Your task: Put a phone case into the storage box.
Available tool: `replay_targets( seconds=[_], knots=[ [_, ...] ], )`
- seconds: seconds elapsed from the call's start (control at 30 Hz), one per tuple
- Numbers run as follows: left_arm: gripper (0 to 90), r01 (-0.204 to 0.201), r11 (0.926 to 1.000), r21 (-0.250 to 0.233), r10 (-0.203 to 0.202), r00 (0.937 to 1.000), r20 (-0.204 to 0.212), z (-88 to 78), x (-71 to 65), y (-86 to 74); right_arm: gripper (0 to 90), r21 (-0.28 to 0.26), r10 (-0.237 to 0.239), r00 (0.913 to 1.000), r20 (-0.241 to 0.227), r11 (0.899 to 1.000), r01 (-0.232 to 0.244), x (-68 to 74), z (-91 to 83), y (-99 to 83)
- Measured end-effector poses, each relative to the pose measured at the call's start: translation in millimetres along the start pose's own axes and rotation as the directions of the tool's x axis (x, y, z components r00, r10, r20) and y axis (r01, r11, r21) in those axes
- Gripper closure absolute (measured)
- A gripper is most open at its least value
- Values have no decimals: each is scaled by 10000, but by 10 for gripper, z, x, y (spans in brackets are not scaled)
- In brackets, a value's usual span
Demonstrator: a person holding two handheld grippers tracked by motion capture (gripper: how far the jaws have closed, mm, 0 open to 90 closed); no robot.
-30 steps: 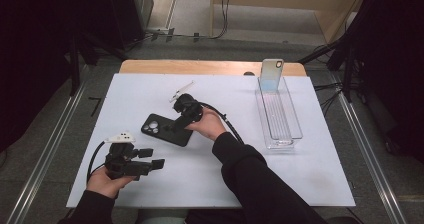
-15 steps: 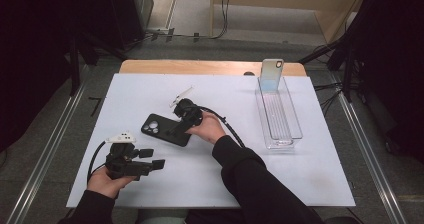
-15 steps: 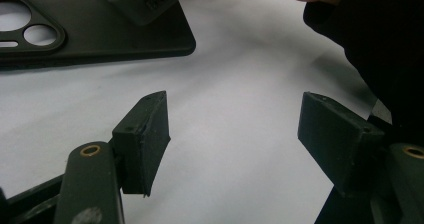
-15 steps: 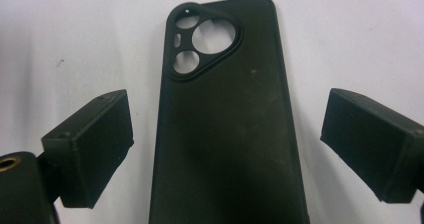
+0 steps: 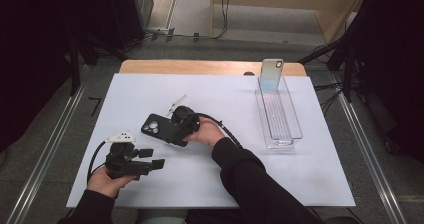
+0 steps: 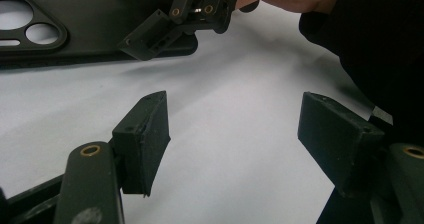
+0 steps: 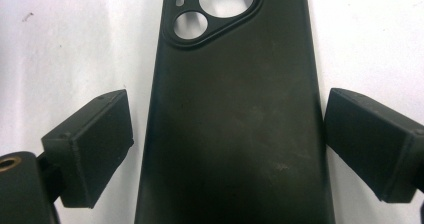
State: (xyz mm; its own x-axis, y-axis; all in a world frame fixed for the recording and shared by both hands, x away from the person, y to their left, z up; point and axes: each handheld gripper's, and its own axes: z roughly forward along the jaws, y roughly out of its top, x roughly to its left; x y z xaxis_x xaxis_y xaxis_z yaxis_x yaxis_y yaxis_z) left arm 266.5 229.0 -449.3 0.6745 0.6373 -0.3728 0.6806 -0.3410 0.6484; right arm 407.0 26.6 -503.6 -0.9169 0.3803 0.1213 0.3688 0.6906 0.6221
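Observation:
A black phone case (image 5: 156, 127) lies flat on the white mat, camera cutout to the left. My right gripper (image 5: 175, 130) is low over its right end. In the right gripper view the case (image 7: 235, 134) runs up between the jaws of the right gripper (image 7: 227, 101), which is open: one pad stands on each side, with a small gap to the case's edges. My left gripper (image 5: 152, 158) is held near the front left of the mat, open and empty. In the left gripper view its jaws (image 6: 235, 109) frame bare mat, and beyond them are the case (image 6: 75, 39) and a right-gripper finger (image 6: 150, 36).
A clear plastic tray (image 5: 287, 129) stands at the right of the mat (image 5: 280, 179), with a phone (image 5: 271, 74) propped upright at its far end. A wooden table edge (image 5: 200, 67) runs along the back. The person's dark right sleeve (image 5: 255, 184) crosses the front middle.
My right gripper has come down over the case, so its jaws now straddle it. The left gripper and the case have stayed put.

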Motion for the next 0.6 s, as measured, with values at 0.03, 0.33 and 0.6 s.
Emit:
replay_targets(
  seconds=[0.03,0.33,0.6],
  knots=[
    [287,-3,10000,0,3,10000,5,0,-2,0,53,75,-39,9999,98,10000,38,13,2,-4],
    [287,8,10000,-2,-8,10000,-17,-1,1,0,99,2,-674,9941,854,9977,676,80,25,-39],
    [287,81,10000,-5,-81,10000,-25,0,10,-1,110,-176,-664,9927,1002,9975,685,97,26,-68]
  ],
)
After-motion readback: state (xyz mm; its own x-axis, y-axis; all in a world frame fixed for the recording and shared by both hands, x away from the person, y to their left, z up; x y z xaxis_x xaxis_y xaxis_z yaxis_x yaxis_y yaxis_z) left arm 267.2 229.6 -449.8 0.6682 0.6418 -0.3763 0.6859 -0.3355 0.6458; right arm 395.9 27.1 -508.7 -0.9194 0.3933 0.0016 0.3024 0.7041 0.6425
